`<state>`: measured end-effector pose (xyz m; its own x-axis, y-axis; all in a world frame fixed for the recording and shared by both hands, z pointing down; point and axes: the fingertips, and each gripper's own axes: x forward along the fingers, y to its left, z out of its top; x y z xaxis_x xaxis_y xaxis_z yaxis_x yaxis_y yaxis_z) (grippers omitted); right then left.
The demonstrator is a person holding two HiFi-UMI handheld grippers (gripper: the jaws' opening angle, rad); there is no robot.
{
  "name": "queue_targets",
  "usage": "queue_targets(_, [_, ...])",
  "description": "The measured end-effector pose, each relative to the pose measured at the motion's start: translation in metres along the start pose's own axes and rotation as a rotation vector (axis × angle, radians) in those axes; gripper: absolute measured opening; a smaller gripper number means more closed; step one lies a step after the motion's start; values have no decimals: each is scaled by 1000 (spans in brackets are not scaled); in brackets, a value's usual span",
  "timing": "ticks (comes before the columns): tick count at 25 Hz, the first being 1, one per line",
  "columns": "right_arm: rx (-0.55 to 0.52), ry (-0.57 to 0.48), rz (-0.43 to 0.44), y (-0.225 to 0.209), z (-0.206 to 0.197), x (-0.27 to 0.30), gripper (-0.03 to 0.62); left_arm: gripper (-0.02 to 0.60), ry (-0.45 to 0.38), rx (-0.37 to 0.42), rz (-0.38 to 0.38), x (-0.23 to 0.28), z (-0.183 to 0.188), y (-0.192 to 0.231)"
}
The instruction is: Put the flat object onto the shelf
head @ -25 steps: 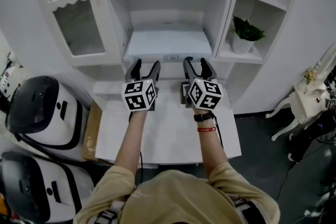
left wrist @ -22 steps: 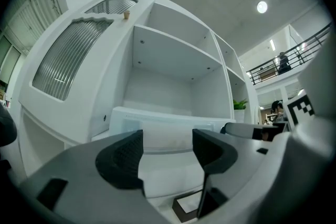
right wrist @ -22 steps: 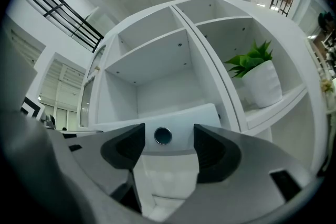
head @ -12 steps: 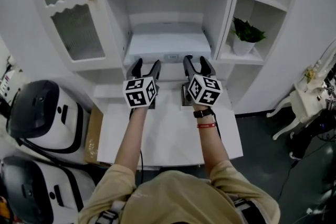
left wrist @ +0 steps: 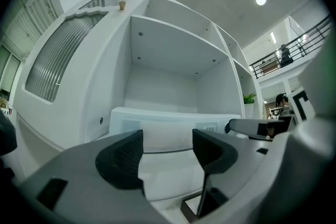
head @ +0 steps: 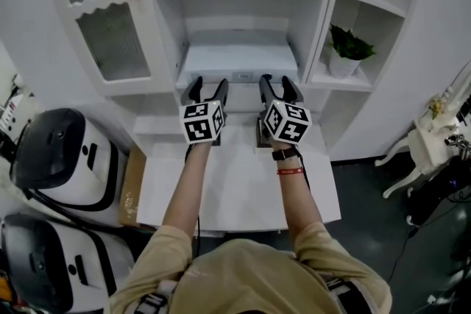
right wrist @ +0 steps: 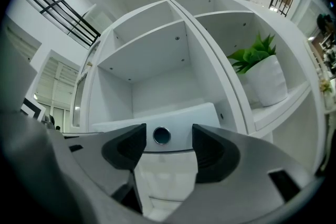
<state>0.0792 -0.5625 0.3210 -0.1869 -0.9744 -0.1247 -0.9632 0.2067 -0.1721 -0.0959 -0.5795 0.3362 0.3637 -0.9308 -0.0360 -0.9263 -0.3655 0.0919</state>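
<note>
Before the shelving (head: 166, 24), left tongs (head: 209, 84), right tongs (head: 277, 81) abreast

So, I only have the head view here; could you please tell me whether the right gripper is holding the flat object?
Observer: No. The right gripper view shows the right gripper with its jaws apart, not pressing on the flat object, which lies in the shelf unit.
Operator: Thank you. What does that gripper face?
Observer: A small dark ring on the object's front edge, framed between the jaws.
Operator: And the left gripper?
Observer: The left gripper is open too, with nothing between its pads; the object's front edge lies just ahead.
</note>
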Motion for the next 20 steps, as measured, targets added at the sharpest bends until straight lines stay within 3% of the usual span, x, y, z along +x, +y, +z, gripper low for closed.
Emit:
queue_targets(8, [-10,11,19,3,2,-7,284,307,-13,23,-5,-6,0,-4])
queue_targets(20, [-68,63,65,5,-23,-57,247,270,-43,52,-2,-60,-16,-42])
